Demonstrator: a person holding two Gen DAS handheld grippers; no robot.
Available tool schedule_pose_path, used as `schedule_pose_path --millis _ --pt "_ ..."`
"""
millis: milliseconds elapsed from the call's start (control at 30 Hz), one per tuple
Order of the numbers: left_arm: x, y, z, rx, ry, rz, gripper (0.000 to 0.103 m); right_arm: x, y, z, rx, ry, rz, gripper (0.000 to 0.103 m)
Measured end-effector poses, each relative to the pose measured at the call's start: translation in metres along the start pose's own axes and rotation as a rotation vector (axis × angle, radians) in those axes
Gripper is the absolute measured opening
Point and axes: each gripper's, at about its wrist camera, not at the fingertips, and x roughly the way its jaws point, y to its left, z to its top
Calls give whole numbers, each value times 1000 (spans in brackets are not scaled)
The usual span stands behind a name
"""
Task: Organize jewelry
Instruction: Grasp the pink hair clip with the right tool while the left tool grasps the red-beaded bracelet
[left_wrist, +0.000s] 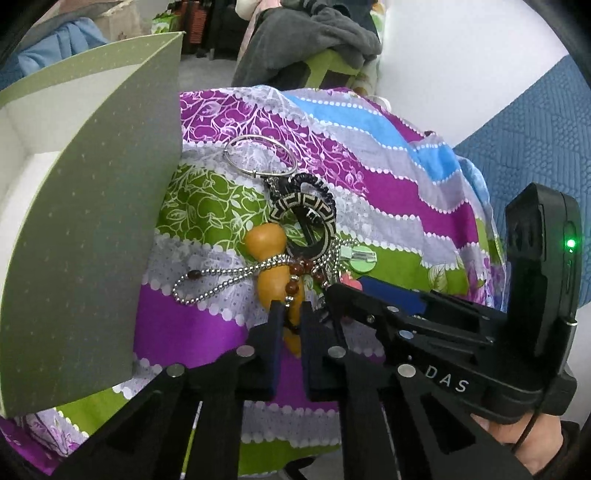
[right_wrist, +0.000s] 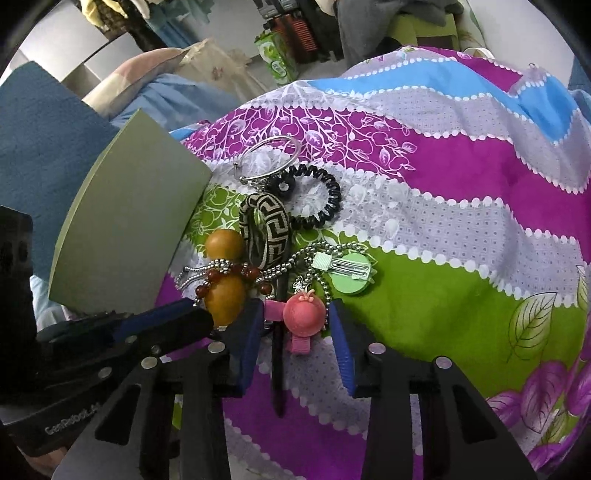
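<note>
A pile of jewelry lies on the flowered cloth (right_wrist: 443, 229). My left gripper (left_wrist: 291, 308) is shut on the narrow lower end of the yellow gourd pendant (left_wrist: 271, 254), which a silver bead chain (left_wrist: 221, 284) and red beads wrap. In the right wrist view the gourd (right_wrist: 225, 291) shows with the left fingers (right_wrist: 166, 317) at its base. My right gripper (right_wrist: 294, 306) has its pads against both sides of the pink round hair clip (right_wrist: 304, 314). A silver bangle (right_wrist: 267, 158), a black coil hair tie (right_wrist: 321, 199), a patterned bracelet (right_wrist: 264, 229) and a green round clip (right_wrist: 351, 273) lie beyond.
A green box (left_wrist: 92, 221) with a white inside (left_wrist: 14, 147) stands open just left of the pile. A black stick (right_wrist: 277, 369) lies under the pink clip. Grey clothes (left_wrist: 314, 37) sit on a stool behind. A blue quilted surface (left_wrist: 535, 140) is at the right.
</note>
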Motion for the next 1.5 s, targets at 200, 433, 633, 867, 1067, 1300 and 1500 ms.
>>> schedule_pose_path --millis 200,433,633,867,1067,1300,1500 --pt "-4 0 -1 -2 -23 -19 1 -7 3 0 -9 -20 -21 31" --pt "-21 -3 -2 20 -55 -22 1 -21 5 -4 -8 -59 -83 31" --pt "-41 -7 -4 41 -84 -42 1 -39 10 -12 -2 -98 -137 31" --pt "-64 -10 -8 67 -102 -51 1 -61 24 -28 23 -131 -200 31" --pt "-88 -9 -8 63 -107 -76 1 -80 42 -37 16 -151 -240 31" --pt "-129 -8 5 76 -120 -86 1 -111 61 -34 38 -178 -275 31" --pt "-171 -7 27 109 -145 -73 1 -140 85 -8 26 -224 -312 31"
